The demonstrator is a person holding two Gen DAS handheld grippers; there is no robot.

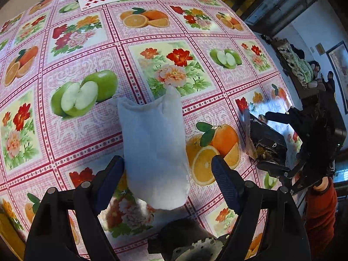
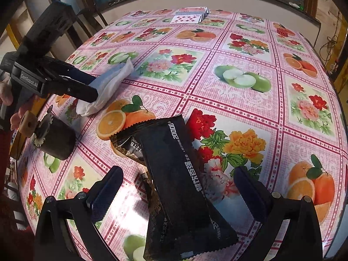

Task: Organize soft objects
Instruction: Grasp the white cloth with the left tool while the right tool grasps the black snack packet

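Sock point(image 1: 154, 150) lies flat between wide-open left gripper point(image 1: 168, 175) fingers; black pouch point(image 2: 182, 187) likewise inside open right gripper point(image 2: 177, 187). Lower, centre, then close gently.

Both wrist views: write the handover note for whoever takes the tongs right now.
Left tongs: open, straddling the white sock, which lies flat on the tablecloth; not gripped.
Right tongs: open, around the black wipe packets, two overlapping on the tablecloth.
A black cylinder sits near the sock; playing cards lie at the far edge.
Done: nothing visibly sorted.
Left: probably close on each item and place it.
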